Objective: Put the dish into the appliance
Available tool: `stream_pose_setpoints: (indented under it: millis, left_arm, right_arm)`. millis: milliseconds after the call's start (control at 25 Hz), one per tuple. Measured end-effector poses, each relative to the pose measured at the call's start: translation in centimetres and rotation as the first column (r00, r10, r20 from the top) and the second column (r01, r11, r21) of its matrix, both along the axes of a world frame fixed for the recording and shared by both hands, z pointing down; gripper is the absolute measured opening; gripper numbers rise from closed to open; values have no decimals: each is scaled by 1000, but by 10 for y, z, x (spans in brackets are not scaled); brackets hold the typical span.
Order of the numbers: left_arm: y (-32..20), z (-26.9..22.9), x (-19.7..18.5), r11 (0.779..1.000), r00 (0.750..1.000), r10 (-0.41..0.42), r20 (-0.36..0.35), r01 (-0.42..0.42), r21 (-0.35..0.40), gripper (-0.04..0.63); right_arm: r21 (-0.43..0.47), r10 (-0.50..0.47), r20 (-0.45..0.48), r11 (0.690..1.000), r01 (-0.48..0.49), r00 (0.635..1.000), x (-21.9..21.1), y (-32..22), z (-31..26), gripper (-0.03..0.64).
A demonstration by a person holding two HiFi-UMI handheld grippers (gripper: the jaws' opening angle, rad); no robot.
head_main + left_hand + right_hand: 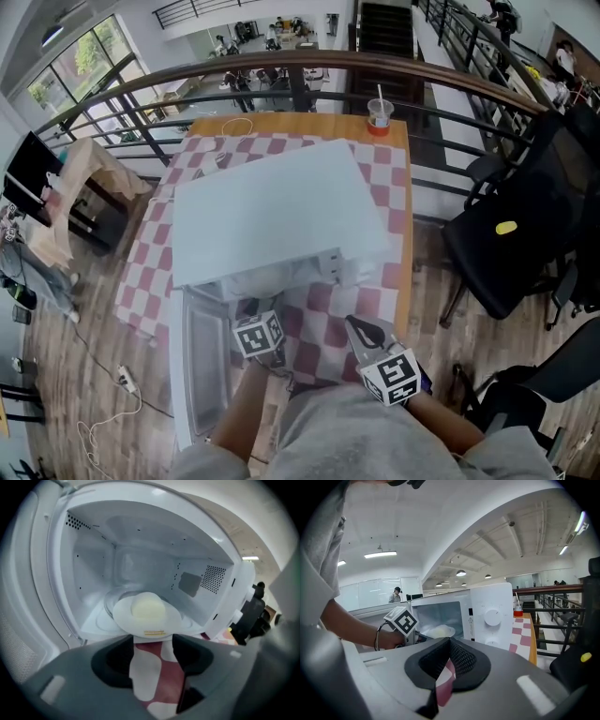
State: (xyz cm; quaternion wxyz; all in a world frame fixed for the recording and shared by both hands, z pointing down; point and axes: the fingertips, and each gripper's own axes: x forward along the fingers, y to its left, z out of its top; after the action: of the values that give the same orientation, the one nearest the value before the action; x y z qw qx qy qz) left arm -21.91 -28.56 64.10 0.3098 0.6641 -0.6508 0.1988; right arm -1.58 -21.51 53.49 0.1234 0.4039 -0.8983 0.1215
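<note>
A white microwave [272, 216] stands on the checked table, its door [202, 366] swung open toward me on the left. Inside, a white plate [147, 618] with a pale yellow mound of food [147, 607] rests at the front of the glass turntable. My left gripper [153, 637] is open, its tips just short of the plate's near rim, and only the tablecloth shows between the jaws. In the head view, the left gripper [253, 314] reaches into the cavity mouth. My right gripper [449, 641] hangs shut and empty to the right, in front of the microwave [487, 616], and it sees the plate [439, 631].
A plastic cup [380, 114] with a straw stands at the table's far right corner. A black chair [525, 216] with a small yellow object on it is to the right, past the table edge. A curved railing [281, 64] runs behind the table.
</note>
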Motion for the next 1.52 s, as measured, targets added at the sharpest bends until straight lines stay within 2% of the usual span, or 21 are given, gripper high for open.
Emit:
stream_pose_setpoints:
  millis: [160,280,360,400,440,600,880,1000,1120,1200,1320,1520]
  left_arm:
    - [-11,4,-3,999,998,-42,39,42,-14,243]
    - [-18,5,-6,996,995,-87,44,88,-22,152]
    - [-16,3,-10,994,992,-106,61,107,-20,140]
    - [-14,1,-12,993,991,-113,76,114,-13,53]
    - [-12,-1,-13,993,990,-114,86,115,-4,9]
    - [-3,-9,-9,994,993,-105,46,103,35,9]
    - [39,-52,15,983,999,-45,14,42,177,9]
    - [63,-83,31,963,1000,-14,-27,20,270,9]
    - [85,-112,43,939,1000,21,-22,-12,344,9]
    - [98,-129,49,926,999,36,-18,-27,377,9]
    - [115,-157,56,902,997,62,-51,-34,431,9]
    - [151,-186,60,870,994,104,-35,-74,487,9]
  right_arm:
    - [4,2,-6,1000,-2,1000,0,0,-1,0]
    - [17,6,-11,1000,-6,1000,0,-1,-3,0]
    - [24,14,-12,1000,-14,1000,3,-1,-5,0]
    - [26,19,-11,999,-19,1000,5,-1,-6,0]
    - [28,24,-9,999,-24,1000,7,-1,-7,0]
    - [38,32,-4,999,-32,999,12,4,-10,0]
    - [46,33,13,998,-34,999,21,17,-10,0]
    - [55,21,18,998,-22,1000,22,20,-14,0]
    - [88,6,42,996,-10,999,18,21,-27,0]
    - [98,-5,48,995,0,999,17,25,-35,0]
    - [95,-16,67,995,10,998,17,32,-47,0]
    - [109,-27,72,994,19,997,15,52,-69,0]
